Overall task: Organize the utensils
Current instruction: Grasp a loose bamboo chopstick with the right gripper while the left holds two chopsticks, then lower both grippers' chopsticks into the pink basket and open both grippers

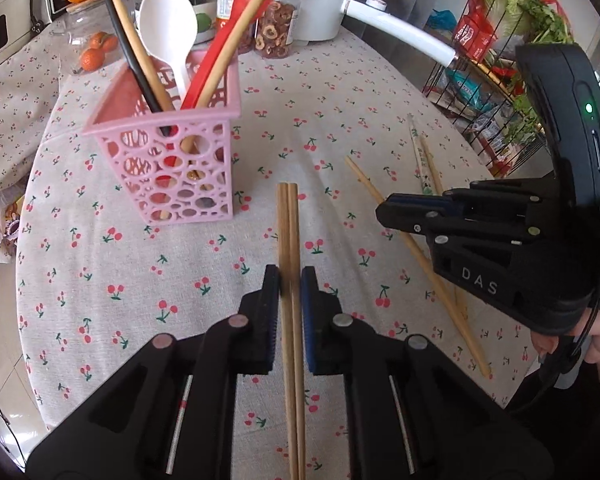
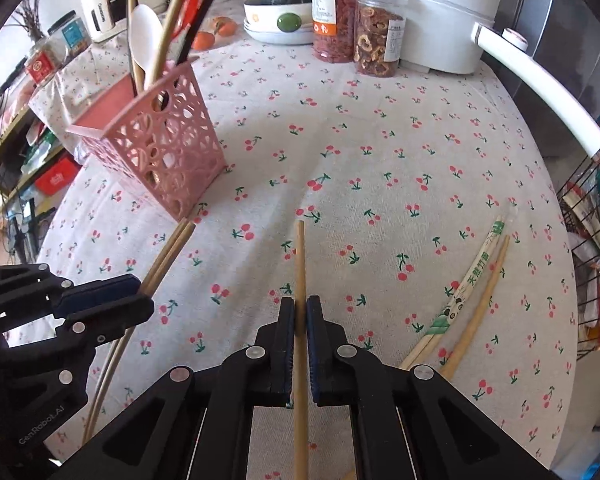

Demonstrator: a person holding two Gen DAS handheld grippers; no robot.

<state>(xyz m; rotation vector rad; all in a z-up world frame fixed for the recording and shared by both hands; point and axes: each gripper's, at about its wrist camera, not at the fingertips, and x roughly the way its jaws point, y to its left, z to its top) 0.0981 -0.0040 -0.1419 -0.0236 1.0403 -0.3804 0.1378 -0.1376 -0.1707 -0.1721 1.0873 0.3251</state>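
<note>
Lengthwise, chopstick pair (image 1: 289, 232) tips toward basket (image 1: 168, 160)

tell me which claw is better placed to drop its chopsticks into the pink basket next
Left, probably. The left claw is shut on a pair of chopsticks whose tips end just beside the pink basket. The right claw grips a single chopstick farther from it.
</note>
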